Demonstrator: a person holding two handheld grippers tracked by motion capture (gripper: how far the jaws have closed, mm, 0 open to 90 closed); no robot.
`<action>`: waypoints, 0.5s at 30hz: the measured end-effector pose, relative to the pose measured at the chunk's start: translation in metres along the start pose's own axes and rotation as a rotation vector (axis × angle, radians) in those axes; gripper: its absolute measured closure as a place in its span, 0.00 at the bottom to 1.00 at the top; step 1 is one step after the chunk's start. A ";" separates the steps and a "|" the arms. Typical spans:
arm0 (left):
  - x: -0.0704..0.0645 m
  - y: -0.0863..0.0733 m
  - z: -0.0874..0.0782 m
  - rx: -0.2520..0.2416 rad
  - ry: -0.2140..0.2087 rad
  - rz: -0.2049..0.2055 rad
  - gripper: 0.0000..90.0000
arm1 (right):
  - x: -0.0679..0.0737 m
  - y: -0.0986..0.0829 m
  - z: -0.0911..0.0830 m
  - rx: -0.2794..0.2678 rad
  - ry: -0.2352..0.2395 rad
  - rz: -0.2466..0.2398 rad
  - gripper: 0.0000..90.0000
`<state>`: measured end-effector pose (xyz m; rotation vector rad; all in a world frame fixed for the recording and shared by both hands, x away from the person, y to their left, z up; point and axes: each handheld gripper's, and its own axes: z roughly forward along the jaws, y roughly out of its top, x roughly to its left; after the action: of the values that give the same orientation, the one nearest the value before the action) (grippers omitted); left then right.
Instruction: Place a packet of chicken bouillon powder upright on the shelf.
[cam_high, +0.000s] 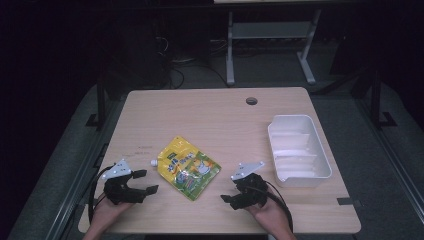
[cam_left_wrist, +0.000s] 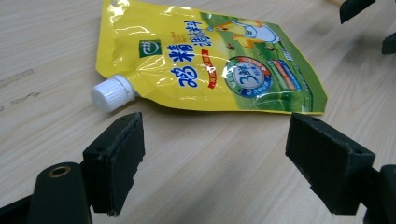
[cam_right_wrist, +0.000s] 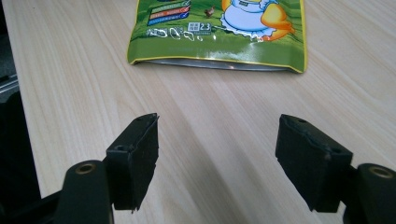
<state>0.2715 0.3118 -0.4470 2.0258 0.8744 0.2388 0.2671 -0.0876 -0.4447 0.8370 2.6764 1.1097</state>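
A yellow and green spouted pouch (cam_high: 189, 169) lies flat near the table's front middle, its white screw cap (cam_high: 154, 162) pointing left. My left gripper (cam_high: 145, 181) rests on the table just left of the pouch, open and empty. In the left gripper view the pouch (cam_left_wrist: 205, 65) and its cap (cam_left_wrist: 111, 93) lie a short way beyond the spread jaws of my left gripper (cam_left_wrist: 215, 154). My right gripper (cam_high: 231, 190) sits just right of the pouch, also open and empty. The right gripper view has the pouch's green bottom edge (cam_right_wrist: 219, 35) ahead of my right gripper (cam_right_wrist: 217, 156).
A white rectangular tray (cam_high: 291, 118) stands at the table's right side, apparently with nothing in it. A round cable hole (cam_high: 251, 101) is at the back edge. Bare wood (cam_high: 210, 115) stretches behind the pouch. The other gripper's jaws (cam_left_wrist: 355, 8) show far off.
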 end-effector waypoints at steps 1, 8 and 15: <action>0.001 0.000 0.000 0.000 -0.001 -0.003 0.21 | 0.001 0.001 0.001 0.000 0.000 -0.003 0.32; 0.003 0.000 0.000 -0.002 -0.011 -0.021 0.21 | 0.004 0.005 0.008 0.003 -0.002 -0.012 0.36; 0.005 0.000 0.001 0.000 -0.011 -0.036 0.21 | 0.001 0.017 0.013 -0.011 0.024 0.007 0.39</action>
<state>0.2751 0.3147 -0.4484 2.0080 0.9028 0.2070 0.2778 -0.0691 -0.4420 0.8370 2.6857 1.1423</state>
